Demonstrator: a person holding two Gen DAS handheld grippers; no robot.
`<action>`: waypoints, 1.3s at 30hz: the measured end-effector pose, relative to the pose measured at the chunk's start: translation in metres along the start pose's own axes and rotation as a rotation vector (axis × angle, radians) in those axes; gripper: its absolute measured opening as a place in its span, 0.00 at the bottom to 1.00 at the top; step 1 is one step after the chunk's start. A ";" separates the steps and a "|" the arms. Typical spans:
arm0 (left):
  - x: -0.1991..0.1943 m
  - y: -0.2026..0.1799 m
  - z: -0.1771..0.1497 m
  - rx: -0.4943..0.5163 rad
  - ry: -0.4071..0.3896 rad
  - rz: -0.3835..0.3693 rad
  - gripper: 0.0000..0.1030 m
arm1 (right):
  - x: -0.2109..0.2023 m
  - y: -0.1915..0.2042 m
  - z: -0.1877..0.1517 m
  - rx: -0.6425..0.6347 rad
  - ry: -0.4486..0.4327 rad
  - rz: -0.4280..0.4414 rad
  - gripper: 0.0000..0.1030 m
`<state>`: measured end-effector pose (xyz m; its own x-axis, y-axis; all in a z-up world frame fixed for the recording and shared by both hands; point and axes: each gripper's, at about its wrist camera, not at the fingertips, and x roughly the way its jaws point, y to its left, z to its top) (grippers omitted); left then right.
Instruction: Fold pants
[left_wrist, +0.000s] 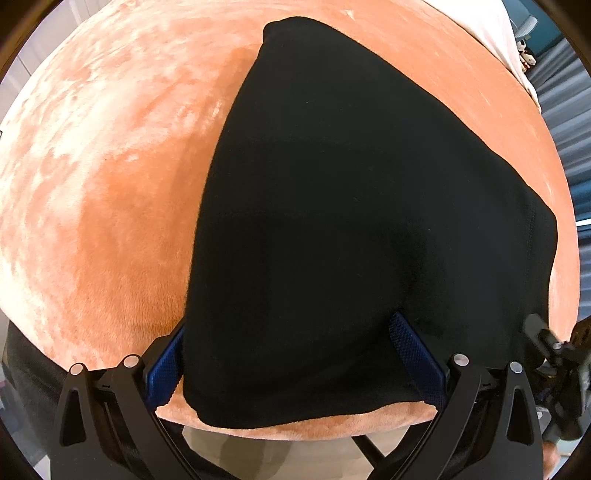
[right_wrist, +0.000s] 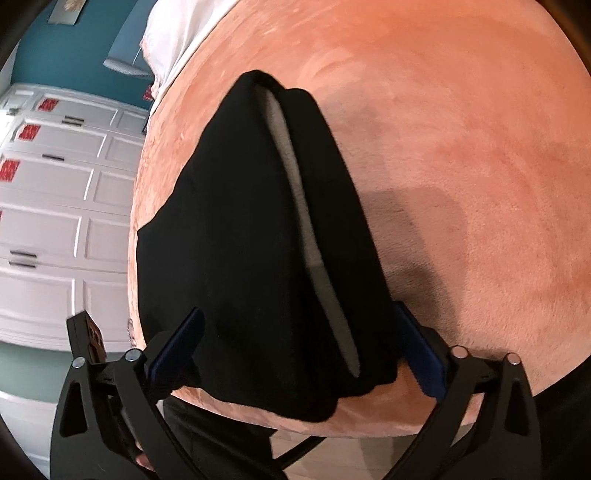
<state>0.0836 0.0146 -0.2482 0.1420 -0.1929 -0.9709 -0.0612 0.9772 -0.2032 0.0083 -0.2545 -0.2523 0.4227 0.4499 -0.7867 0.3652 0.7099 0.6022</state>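
Note:
Black pants (left_wrist: 351, 221) lie folded on an orange plush bed cover (left_wrist: 110, 184). In the left wrist view my left gripper (left_wrist: 291, 354) is open, its blue pads (left_wrist: 417, 354) on either side of the pants' near end by the bed's front edge. In the right wrist view the pants (right_wrist: 240, 240) show a grey inner lining (right_wrist: 321, 280) along a fold. My right gripper (right_wrist: 299, 347) is open, its blue pads (right_wrist: 177, 350) straddling the near end of the cloth. The right gripper also shows at the right edge of the left wrist view (left_wrist: 554, 354).
The orange cover (right_wrist: 461, 166) spreads wide on both sides of the pants. A white sheet (right_wrist: 177, 33) lies at the far end of the bed. White panelled cupboard doors (right_wrist: 55, 203) and a teal wall (right_wrist: 74, 55) stand to the left. The bed's front edge (left_wrist: 332, 424) is just below the grippers.

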 end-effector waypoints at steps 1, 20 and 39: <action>0.001 -0.001 0.001 0.000 0.001 0.002 0.95 | -0.001 0.001 -0.001 -0.013 0.001 -0.008 0.81; 0.010 0.025 0.016 -0.115 0.042 -0.259 0.62 | 0.007 -0.019 0.009 0.127 0.038 0.161 0.58; -0.070 -0.017 -0.006 0.037 0.011 -0.218 0.21 | -0.056 0.013 -0.009 0.069 0.051 0.215 0.37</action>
<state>0.0684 0.0106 -0.1775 0.1368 -0.4010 -0.9058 0.0062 0.9147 -0.4040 -0.0183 -0.2661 -0.2017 0.4552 0.6149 -0.6440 0.3274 0.5570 0.7633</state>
